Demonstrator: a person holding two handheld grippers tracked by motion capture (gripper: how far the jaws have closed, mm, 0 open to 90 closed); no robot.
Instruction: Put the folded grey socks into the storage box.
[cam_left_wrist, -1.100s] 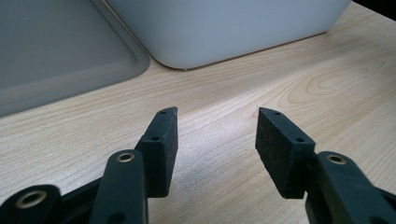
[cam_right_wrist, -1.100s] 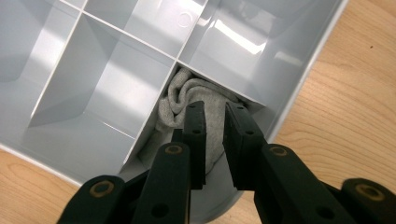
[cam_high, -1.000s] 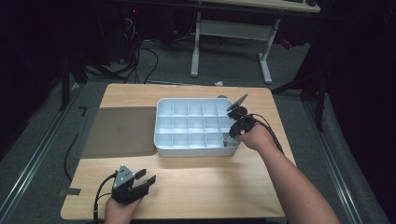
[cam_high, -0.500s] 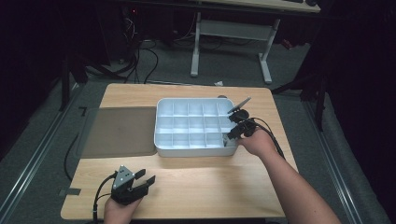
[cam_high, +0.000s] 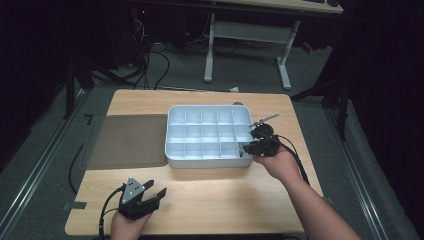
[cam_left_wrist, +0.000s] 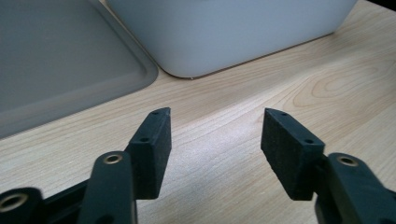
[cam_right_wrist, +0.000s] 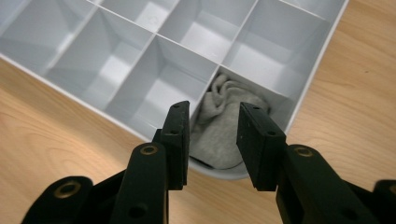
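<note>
Right gripper is held half open over the near right corner compartment of the white divided tray, jaws apart above a crumpled grey cloth tucked inside; nothing is gripped. Left gripper is spread wide, empty, low over the wooden worktop beside a grey mat.

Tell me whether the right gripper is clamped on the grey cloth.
No: the right gripper stands open above the grey cloth, which lies loose in the tray's corner compartment.

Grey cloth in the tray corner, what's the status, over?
Right gripper jaws open above grey cloth in tray corner compartment. Left gripper open, idle. Nothing in the way.
</note>
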